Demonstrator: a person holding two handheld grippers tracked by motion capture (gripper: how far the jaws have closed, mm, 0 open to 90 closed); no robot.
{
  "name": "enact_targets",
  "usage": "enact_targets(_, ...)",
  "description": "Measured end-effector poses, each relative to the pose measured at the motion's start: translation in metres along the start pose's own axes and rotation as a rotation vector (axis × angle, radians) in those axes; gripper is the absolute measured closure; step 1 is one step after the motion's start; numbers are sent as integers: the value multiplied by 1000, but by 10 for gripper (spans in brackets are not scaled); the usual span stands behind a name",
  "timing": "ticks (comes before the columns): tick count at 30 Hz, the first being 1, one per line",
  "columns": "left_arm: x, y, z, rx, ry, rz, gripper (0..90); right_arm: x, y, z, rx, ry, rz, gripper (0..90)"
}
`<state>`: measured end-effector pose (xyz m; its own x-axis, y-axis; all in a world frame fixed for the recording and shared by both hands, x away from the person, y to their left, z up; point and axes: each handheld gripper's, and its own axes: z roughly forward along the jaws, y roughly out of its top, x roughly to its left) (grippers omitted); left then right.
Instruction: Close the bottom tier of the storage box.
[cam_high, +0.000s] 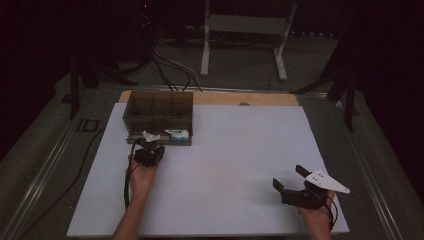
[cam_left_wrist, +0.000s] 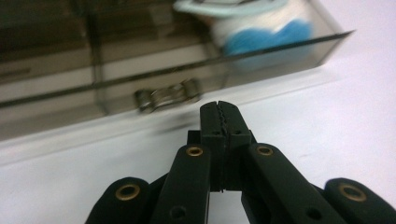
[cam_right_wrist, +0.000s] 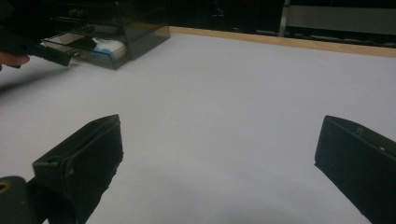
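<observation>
Left tool (cam_left_wrist: 219, 112), pressed together and empty, just short of metal handle (cam_left_wrist: 168, 95) of open smoked drawer (cam_high: 159, 138) at bench's (cam_high: 240, 165) 11 o'clock: push squarely on handle, level; right tool (cam_high: 291, 178) idle, spread.

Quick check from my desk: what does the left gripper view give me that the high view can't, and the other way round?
Left gripper view alone: the small metal handle on the drawer front, with the left gripper shut, empty, just short of it. High view alone: the right gripper open over the white table, far from the organizer. Both: the pulled-out drawer holding a white and blue object.
</observation>
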<state>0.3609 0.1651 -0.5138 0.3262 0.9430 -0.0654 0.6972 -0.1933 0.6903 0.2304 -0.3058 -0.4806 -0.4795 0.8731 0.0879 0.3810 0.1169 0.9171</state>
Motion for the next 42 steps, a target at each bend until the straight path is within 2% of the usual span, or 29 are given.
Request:
enact_targets(6,-12,17,0,-51,-34,23,900,1,0,1,1,2,-1,13)
enact_targets(11,-19,33,7,-61,-31,46,900,1,0,0,0,2,-1,13)
enact_targets(14,-21,40,14,-57,-27,35,900,0,0,0,0,3,0,13)
enact_targets(22,-22,46,28,-36,-13,19,900,-1,0,-1,-2,0,2,13)
enact_targets(25,-23,48,31,-35,1,26,900,-1,0,0,-2,1,-1,13)
enact_targets(32,-22,50,35,-21,21,27,900,0,0,0,0,4,-2,13)
enact_targets(42,-17,50,33,-40,14,-7,900,-1,0,-1,-3,-1,1,13)
